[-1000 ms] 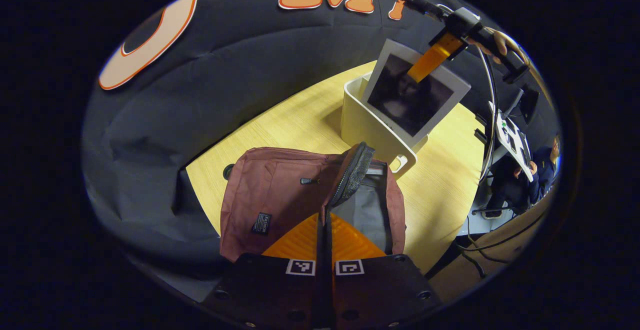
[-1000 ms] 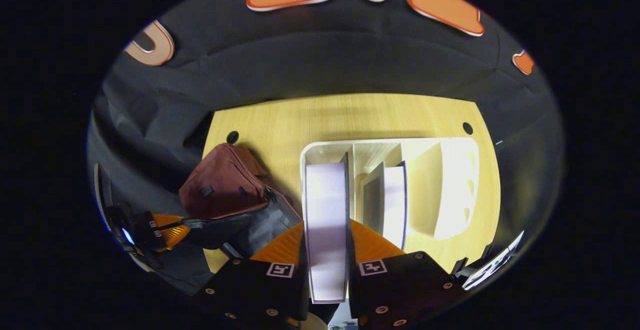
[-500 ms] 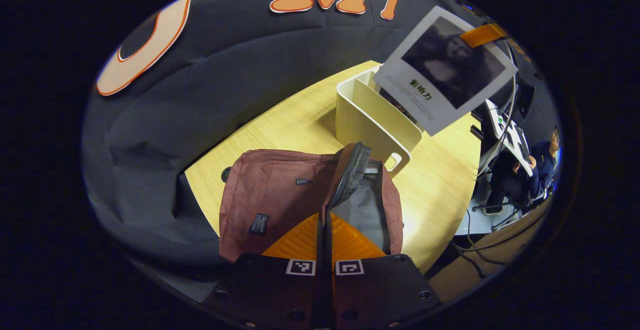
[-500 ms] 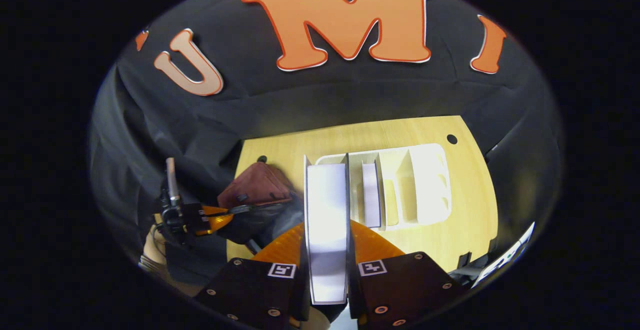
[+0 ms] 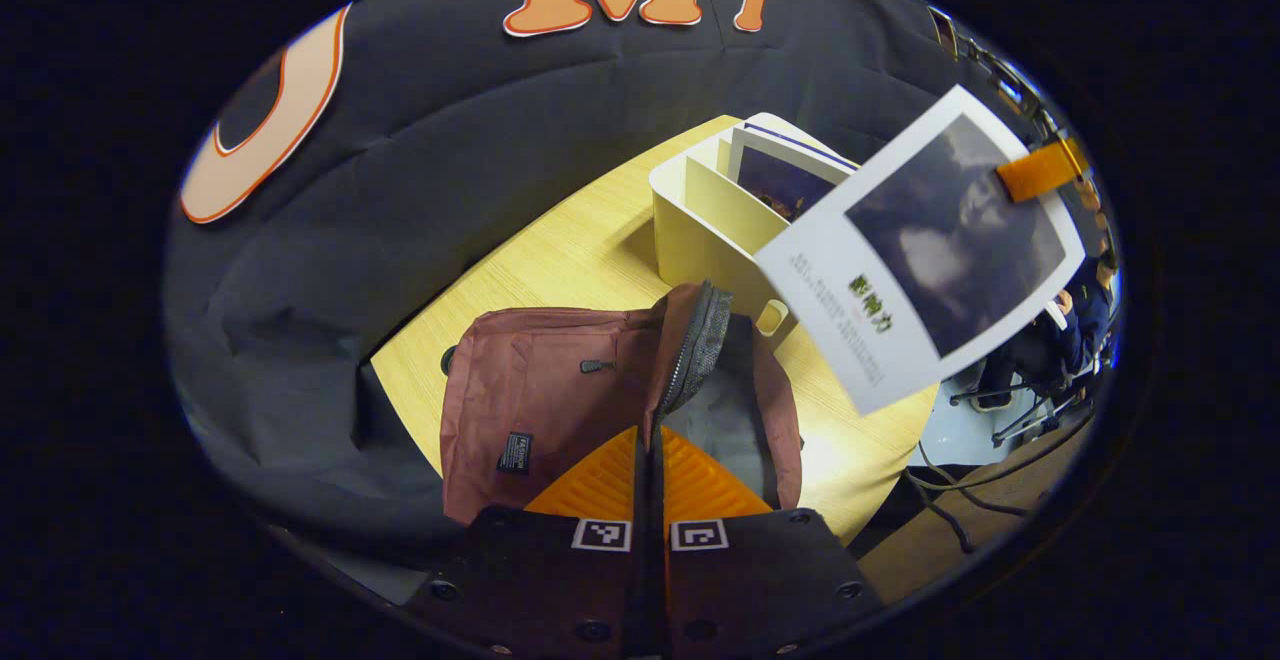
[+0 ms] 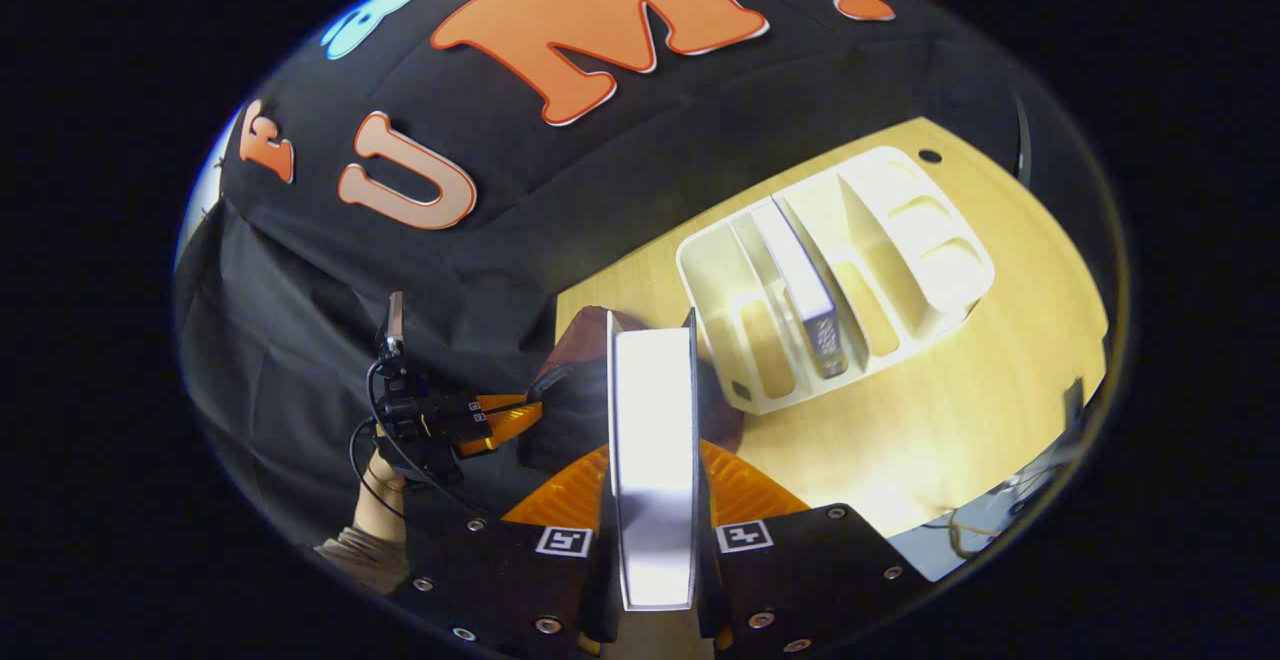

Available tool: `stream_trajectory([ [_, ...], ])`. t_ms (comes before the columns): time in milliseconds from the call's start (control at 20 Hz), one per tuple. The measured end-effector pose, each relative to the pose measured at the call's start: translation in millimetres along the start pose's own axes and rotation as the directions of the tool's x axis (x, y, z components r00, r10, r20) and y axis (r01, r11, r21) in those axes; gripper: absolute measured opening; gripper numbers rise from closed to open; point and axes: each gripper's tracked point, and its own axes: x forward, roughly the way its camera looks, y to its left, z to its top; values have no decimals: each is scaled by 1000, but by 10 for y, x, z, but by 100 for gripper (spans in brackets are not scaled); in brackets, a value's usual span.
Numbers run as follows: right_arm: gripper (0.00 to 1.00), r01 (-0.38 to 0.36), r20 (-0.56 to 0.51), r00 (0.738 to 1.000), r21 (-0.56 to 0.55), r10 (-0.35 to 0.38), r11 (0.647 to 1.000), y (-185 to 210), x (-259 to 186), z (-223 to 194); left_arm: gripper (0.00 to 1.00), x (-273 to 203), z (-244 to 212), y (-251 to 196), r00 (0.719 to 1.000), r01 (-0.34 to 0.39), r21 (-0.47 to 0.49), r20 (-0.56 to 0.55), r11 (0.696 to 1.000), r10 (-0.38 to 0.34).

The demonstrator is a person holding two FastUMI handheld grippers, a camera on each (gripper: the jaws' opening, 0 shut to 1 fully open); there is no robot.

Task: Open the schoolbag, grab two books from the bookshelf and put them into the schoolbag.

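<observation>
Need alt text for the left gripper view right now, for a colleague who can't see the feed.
The left gripper is shut on the open flap of the maroon schoolbag lying on the wooden table. A book, gripped by the right gripper, hangs above the bag, beside the cream bookshelf.

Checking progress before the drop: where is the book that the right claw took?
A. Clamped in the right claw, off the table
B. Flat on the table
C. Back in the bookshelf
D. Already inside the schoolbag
A: the book sits between the right claw's fingers, held beside the bookshelf, above the open schoolbag.
</observation>
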Motion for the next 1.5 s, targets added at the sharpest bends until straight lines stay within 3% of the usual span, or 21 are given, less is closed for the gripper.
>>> stream_trajectory([
  [250,30,-66,9,998,171,66,983,-210,688,-486,1,-49,48,-41,1000,-9,19,-11,1000,9],
  [550,30,-128,32,992,314,124,941,-295,1493,-709,0,-76,155,-90,1000,-22,40,-9,999,22],
  [750,30,-116,73,993,319,98,941,-297,1878,-730,0,-156,267,-52,999,-43,50,3,998,42],
  [1000,30,-185,107,981,323,159,928,24,2157,-652,1,-255,356,-99,999,-44,44,4,998,44],
  [1500,30,-108,69,993,319,91,942,411,2727,-696,1,-348,419,-252,999,-50,99,-8,994,51],
])
